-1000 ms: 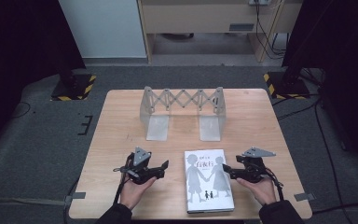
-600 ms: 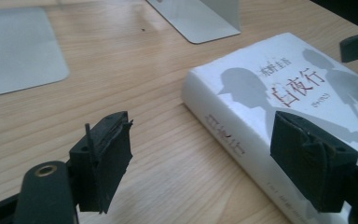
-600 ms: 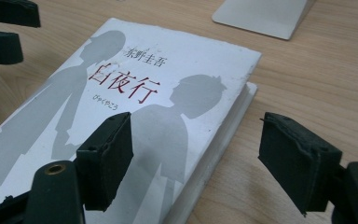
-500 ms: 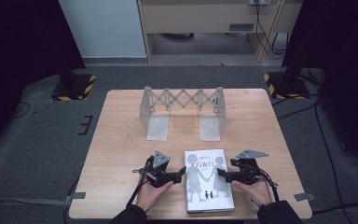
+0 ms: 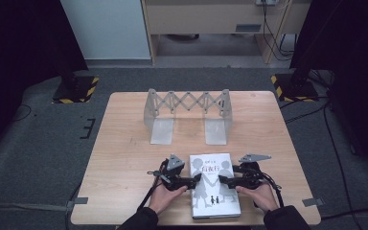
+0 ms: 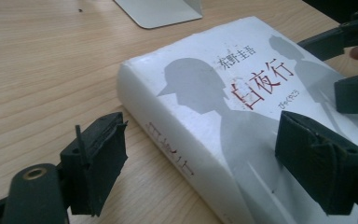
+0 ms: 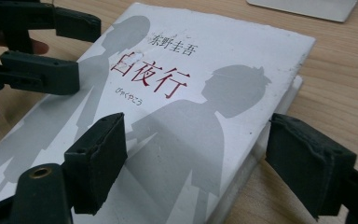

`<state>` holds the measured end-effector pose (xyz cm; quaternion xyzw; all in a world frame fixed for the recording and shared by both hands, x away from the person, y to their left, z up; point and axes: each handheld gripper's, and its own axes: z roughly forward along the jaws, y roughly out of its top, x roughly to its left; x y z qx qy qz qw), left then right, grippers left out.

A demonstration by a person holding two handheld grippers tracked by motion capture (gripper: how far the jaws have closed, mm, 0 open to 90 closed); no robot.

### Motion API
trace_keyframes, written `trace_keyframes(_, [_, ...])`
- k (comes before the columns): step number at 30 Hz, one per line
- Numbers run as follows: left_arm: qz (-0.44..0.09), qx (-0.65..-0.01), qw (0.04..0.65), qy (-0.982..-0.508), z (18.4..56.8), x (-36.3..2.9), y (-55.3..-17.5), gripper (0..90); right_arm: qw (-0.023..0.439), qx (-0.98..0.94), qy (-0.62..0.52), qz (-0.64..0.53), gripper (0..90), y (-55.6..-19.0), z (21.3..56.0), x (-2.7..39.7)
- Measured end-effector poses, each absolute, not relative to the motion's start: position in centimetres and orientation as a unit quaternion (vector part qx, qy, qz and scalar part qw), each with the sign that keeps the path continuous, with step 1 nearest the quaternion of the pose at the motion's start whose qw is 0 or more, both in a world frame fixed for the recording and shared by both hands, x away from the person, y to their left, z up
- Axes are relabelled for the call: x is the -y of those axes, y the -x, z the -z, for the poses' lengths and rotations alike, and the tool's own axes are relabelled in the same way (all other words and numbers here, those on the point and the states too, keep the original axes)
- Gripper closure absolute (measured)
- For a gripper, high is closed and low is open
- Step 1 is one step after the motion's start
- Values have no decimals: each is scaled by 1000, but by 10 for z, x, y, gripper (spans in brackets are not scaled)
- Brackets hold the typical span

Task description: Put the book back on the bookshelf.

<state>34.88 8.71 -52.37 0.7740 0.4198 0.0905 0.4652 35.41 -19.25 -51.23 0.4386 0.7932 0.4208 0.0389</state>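
Left gripper (image 5: 191, 181): held low in the left hand (image 5: 165, 196) at the table's near edge, forearm entering from below, jaws pointing inward at the white book (image 5: 213, 184). Jaws set wide and just been opening further; in the left gripper view one pad on the wood side beside the spine, the other over the cover, the book's spine edge between them, pads not pressing on it. Nothing gripped.

Right gripper (image 5: 226, 180): mirrored pose in the right hand (image 5: 258, 195), pointing inward from the book's other side. Jaws likewise wide apart; in the right gripper view one pad above the cover, the other off the page edge over the table, no clamping visible.

Book: flat, cover up, at the near middle of the wooden table (image 5: 124, 158), between the two hands, both gripper tips over its long edges.

Farther back: grey expanding stand (image 5: 187, 112) near the table's middle, well apart from the book.
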Motion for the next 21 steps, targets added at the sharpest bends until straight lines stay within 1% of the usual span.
trace_keyframes(5, [-75, -419, 471, -773, 525, -80, -353, 157, 31, -792, -437, -425, 221, -355, 513, 191])
trace_keyframes(11, [-79, -408, 471, -778, 524, -79, -353, 155, 31, -789, -439, -428, 258, -355, 511, 194])
trace_keyframes(21, [-72, -403, 487, -771, 519, -83, -352, 172, 37, -763, -422, -488, 332, -354, 497, 197])
